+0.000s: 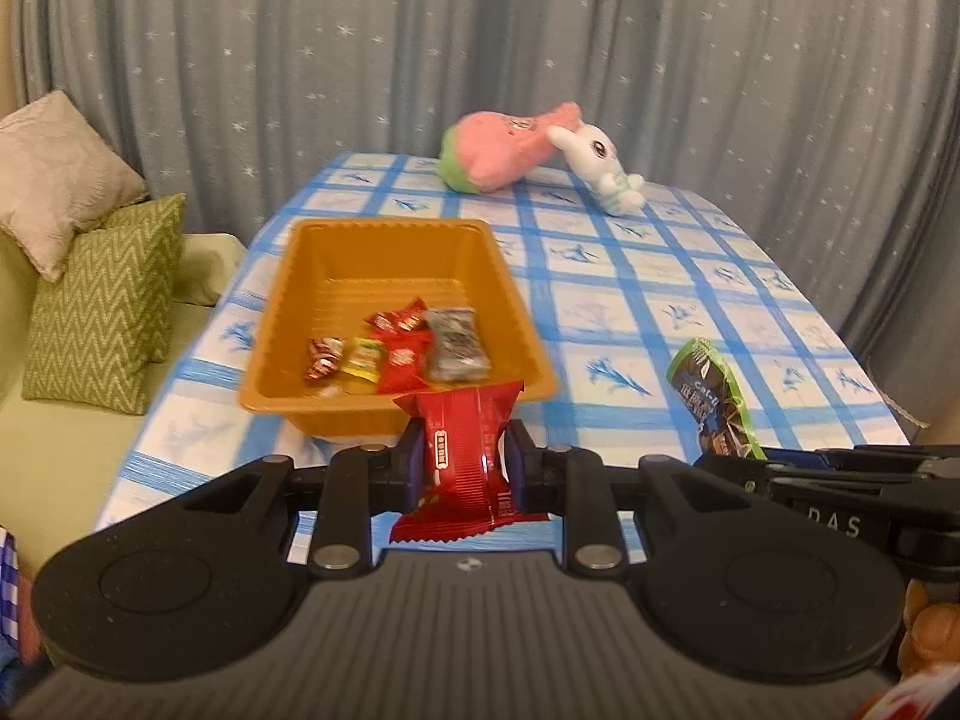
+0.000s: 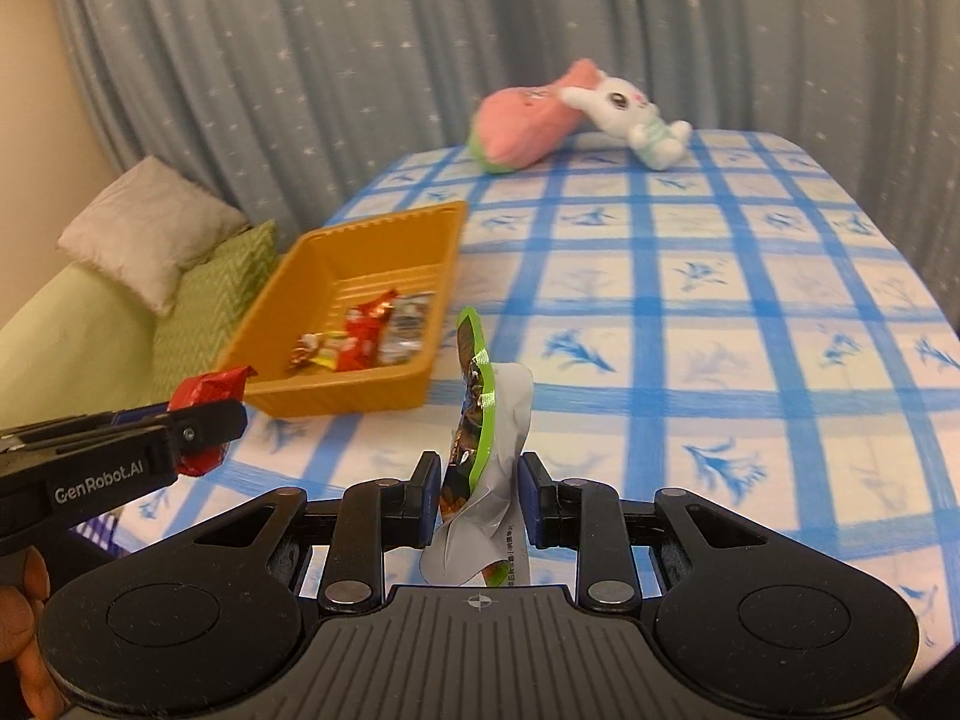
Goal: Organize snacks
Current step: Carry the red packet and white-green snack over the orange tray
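- Big table under a blue-and-white checked tablecloth fills most of both views, and the orange rectangular plastic tray sits on it, so I'll place everything off that tray.
- Grey-blue star-print curtain hangs well behind the tray, past the far table edge.
- Pale green sofa is off to the tray's left, beside the table, with a green zigzag cushion and a beige cushion on it.
- Pink and green plush toy and a white plush bunny lie touching each other, well beyond the tray's far right corner.
- Left gripper hangs just in front of the tray's near rim, fingers clamped on a red crinkly foil snack packet, which is held above the cloth.
- Right gripper is off to the tray's right, nearer the camera; its fingers sit either side of a green-edged dark foil snack packet standing on edge, lightly pinching it.
- Inside the tray, near end: a grey foil packet, a few small red packets, a yellow one and a red-and-white wrapped candy, all bunched together.
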The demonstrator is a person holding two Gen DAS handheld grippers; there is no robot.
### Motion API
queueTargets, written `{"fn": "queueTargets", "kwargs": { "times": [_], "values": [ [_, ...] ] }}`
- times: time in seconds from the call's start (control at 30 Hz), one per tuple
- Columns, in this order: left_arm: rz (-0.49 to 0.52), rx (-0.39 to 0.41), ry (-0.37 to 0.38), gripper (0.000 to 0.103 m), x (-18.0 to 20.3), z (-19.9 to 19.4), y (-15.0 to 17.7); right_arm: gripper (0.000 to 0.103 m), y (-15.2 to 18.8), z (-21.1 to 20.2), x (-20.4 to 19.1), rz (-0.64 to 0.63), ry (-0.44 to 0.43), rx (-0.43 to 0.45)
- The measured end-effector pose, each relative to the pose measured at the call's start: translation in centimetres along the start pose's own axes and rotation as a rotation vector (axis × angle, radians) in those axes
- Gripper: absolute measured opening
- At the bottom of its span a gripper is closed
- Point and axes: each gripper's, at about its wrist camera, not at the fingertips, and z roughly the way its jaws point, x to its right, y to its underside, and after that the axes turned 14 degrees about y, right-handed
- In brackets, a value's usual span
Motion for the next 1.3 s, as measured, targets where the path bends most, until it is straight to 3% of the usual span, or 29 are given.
{"fn": "queueTargets", "kwargs": {
  "times": [0.6, 1.3],
  "values": [
    [-0.04, 0.027, -0.049, 0.024, -5.5, 0.5, -4.8, 0.028, -4.9, 2.9, -4.7, -0.061, -0.058, 0.02],
    [-0.032, -0.001, -0.063, 0.024, -9.4, 6.1, -9.5, 0.028, -10.5, 9.1, -8.7, -0.111, -0.101, 0.019]
  ]
}}
